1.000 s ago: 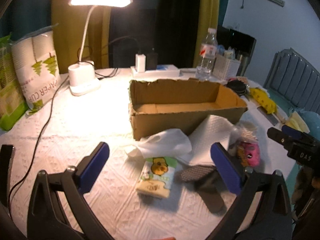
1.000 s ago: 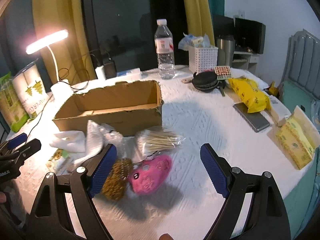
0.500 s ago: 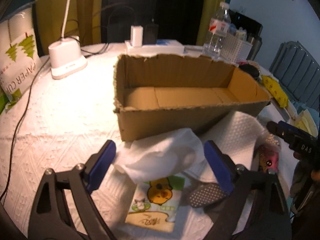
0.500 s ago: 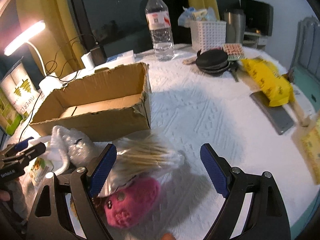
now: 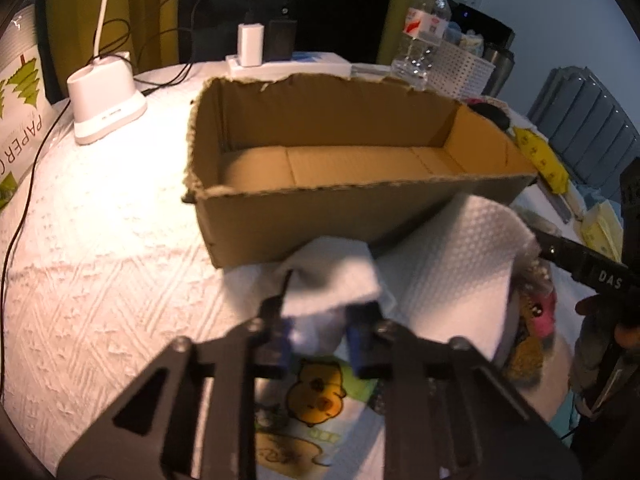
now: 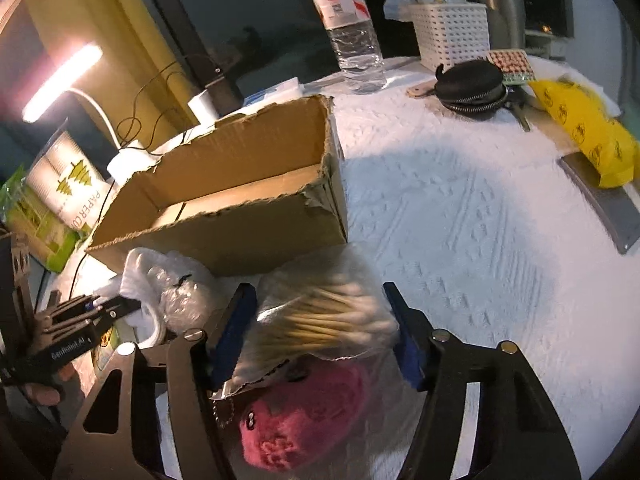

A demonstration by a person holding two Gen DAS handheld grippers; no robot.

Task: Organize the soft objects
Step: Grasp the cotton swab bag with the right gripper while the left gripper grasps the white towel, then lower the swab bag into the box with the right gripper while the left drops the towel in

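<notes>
Left wrist view
Progress: the box (image 5: 344, 168) holds nothing visible, so by my reading no soft item is stowed yet; the whole pile in front of it is left to move.
Left gripper (image 5: 322, 338): jaws drawn close together and pinching the near edge of the white cloth (image 5: 332, 276); this looks like the first pick.
Cloth: pale, limp, bunched into a soft fold, lying on the table (image 5: 108, 240) just in front of the box's near wall.
Paper towel (image 5: 456, 264): embossed white sheet beside the cloth, draped up against the box.
Duck pack (image 5: 308, 412): flat packet with a yellow duck print, under the jaws, partly covered by the cloth.
Right side: a pink toy (image 5: 542, 316) peeks from behind the towel; edges blurred.

Right wrist view
Right gripper (image 6: 320, 332): jaws part-way in, standing either side of the swab bag (image 6: 320, 316); whether the pads press it I cannot tell, as the bag is motion-blurred.
Swab bag: clear crinkly plastic full of cotton swabs, just in front of the box (image 6: 240, 200), resting partly on the pink toy (image 6: 296, 420).
Pink toy: fuzzy, rounded, with a small chain, on the table below the jaws.
Bubble wrap (image 6: 176, 288): clear crumpled wad left of the swab bag, against the box wall.
Left to do: by my judgement every one of these goes into the box.
</notes>
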